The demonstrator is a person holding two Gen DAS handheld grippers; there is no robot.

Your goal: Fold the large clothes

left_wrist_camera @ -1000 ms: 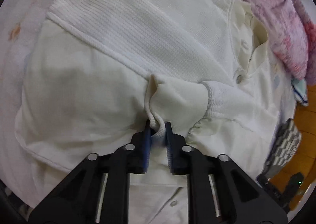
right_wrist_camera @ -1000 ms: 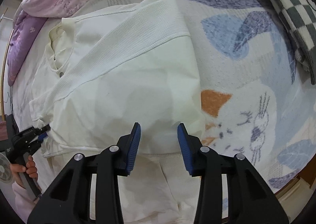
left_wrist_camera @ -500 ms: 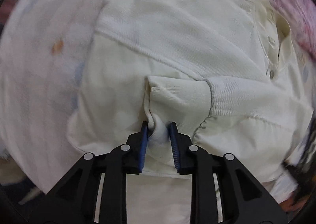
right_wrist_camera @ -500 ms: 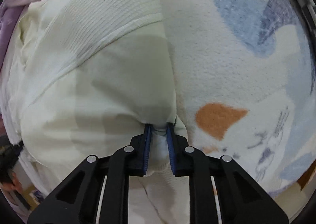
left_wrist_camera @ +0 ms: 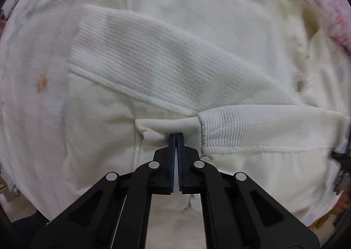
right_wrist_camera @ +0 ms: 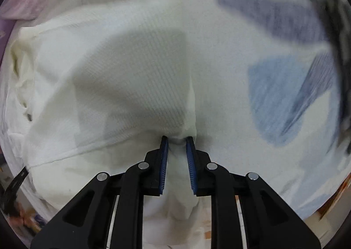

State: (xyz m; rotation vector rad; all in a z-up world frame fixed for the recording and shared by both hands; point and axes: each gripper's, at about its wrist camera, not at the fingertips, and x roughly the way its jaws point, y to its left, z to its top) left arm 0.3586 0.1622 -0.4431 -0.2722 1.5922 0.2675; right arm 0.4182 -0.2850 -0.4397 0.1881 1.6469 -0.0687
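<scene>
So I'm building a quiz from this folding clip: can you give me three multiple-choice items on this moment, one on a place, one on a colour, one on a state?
1. Where does the left gripper grip the cream garment?
A. collar
B. fabric beside the ribbed cuff
C. a button

2. What colour are the large leaf shapes on the blanket?
A. blue
B. green
C. red

3. How stands the right gripper?
A. wide open above the cloth
B. closed on garment fabric
C. holding a hanger

Answers: 1 B, its fingertips meet just left of the ribbed cuff. 2 A, blue shapes lie right of the garment. 3 B, a bunch of cloth sits pinched between its fingers.
</scene>
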